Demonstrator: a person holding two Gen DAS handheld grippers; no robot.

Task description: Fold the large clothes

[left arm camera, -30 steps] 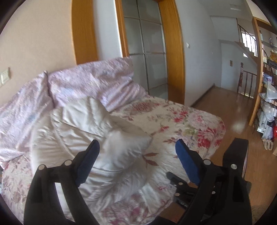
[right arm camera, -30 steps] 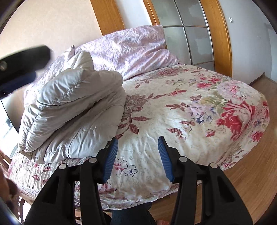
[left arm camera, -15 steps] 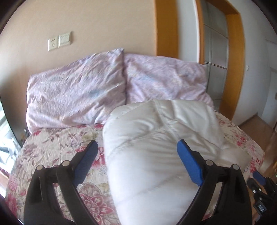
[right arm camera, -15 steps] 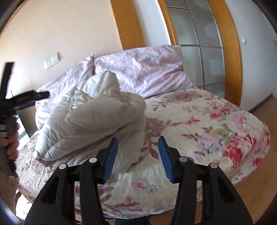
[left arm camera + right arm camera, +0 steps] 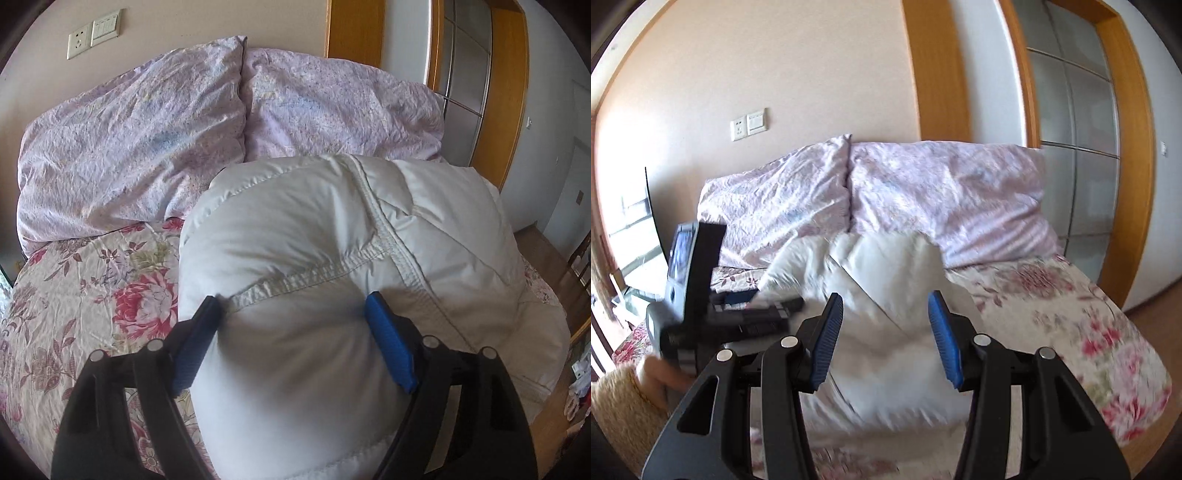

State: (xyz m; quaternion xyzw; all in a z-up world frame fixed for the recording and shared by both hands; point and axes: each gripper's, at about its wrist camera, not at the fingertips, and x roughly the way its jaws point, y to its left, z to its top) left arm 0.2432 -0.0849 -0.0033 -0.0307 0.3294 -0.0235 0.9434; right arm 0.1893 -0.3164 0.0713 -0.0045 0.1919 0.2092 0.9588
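The bed with its cream spread printed in pink and red flowers (image 5: 92,295) lies under and ahead of both tongs, and I'd say it's serving as the folding surface, big and soft enough to take something this bulky. Propped against the wall beyond the tongs sit two crumpled lilac pillows (image 5: 236,110), out of the working area. Now the main thing: the puffy white quilted down coat (image 5: 332,229), bundled into a thick mound directly in front of the left gripper (image 5: 291,310), with a stitched seam running across it between the blue pads. That gripper's jaws are closing right now around a fat bulge of the padding; the left pad (image 5: 192,350) is against the fabric's edge and the right pad looks to be sinking into it, though I can't say the squeeze is firm yet, so call it wide and narrowing rather than clamped. My guess is it wants a handful to drag or flip the bundle. From the other side, the coat (image 5: 886,280) sits just beyond the right gripper (image 5: 884,332), whose jaws stand about half apart and hold nothing, blurred white padding showing behind the gap. To its left, the other black gripper body (image 5: 701,306) reaches onto the coat, a hand in a fuzzy cream sleeve (image 5: 624,398) behind it.
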